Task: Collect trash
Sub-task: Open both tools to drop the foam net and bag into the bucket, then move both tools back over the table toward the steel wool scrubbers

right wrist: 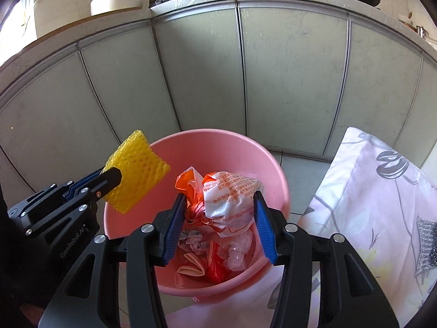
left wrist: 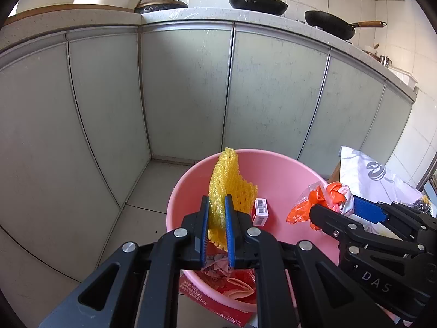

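Both grippers are hovering over the pink basin [right wrist: 273,169] on the floor, and both are carrying something. The left gripper [left wrist: 217,228] is pinching the yellow foam fruit net [left wrist: 226,183], its fingers [left wrist: 204,229] squeezed nearly together on the mesh, the net sticking up over the basin's near side so that letting go would drop it straight in. The right gripper [right wrist: 218,225] is standing much wider, its fingers [right wrist: 263,228] bracketing the crumpled orange-and-white plastic bag [right wrist: 226,194]; the wad looks lightly held across its width rather than crushed, though the contact on the right pad is hard to confirm. Down in the basin, wrappers and a clear plastic scrap [right wrist: 236,251] are already lying. A small red-and-white box [left wrist: 260,210] is leaning against the inner wall. Judging by this, the drop-off is coming next. Woks [left wrist: 256,1] are sitting up on the counter [left wrist: 191,16], untouched.
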`<state>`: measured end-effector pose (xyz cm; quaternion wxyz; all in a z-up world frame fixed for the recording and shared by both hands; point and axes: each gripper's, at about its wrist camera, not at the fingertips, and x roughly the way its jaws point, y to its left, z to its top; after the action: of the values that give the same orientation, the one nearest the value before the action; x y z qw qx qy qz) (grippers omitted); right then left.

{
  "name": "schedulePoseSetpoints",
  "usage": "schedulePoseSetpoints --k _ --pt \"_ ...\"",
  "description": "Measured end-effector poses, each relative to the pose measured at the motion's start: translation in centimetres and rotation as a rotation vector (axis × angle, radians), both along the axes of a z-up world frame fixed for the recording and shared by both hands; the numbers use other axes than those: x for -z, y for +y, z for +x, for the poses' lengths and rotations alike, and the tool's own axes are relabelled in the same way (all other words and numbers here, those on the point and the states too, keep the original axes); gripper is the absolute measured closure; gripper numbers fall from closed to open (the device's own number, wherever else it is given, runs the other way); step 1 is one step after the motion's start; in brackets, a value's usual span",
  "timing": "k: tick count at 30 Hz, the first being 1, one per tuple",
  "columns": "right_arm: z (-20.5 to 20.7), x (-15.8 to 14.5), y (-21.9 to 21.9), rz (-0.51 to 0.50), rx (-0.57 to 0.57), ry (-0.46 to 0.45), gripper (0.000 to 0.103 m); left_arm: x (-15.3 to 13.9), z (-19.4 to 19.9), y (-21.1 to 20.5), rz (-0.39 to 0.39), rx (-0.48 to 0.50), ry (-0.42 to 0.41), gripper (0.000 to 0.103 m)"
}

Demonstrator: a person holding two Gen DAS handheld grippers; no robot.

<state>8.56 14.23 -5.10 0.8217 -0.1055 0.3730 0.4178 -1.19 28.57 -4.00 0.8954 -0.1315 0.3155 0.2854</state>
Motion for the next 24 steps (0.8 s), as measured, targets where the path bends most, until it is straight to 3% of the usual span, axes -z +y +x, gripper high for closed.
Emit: schedulePoseSetpoints --k 6,11,18,24 --pt "0.50 0.76 0.42 -0.022 0.005 0.049 0.052 0.46 0.37 0.27 -0.010 0.002 0.016 0.090" --pt "0.65 0.76 0.36 -0.020 0.004 0.064 0.052 0.60 0.39 0.48 -0.026 0.005 0.013 0.078" --pt "0.68 0.38 0.07 -0.007 -0.007 0.068 0.052 0.31 0.15 0.41 -0.042 0.015 -0.001 0.076" --pt "0.67 0.18 -0.12 0.008 -0.020 0.080 0.048 -0.28 -0.37 0.34 -0.046 0.027 -0.021 0.069"
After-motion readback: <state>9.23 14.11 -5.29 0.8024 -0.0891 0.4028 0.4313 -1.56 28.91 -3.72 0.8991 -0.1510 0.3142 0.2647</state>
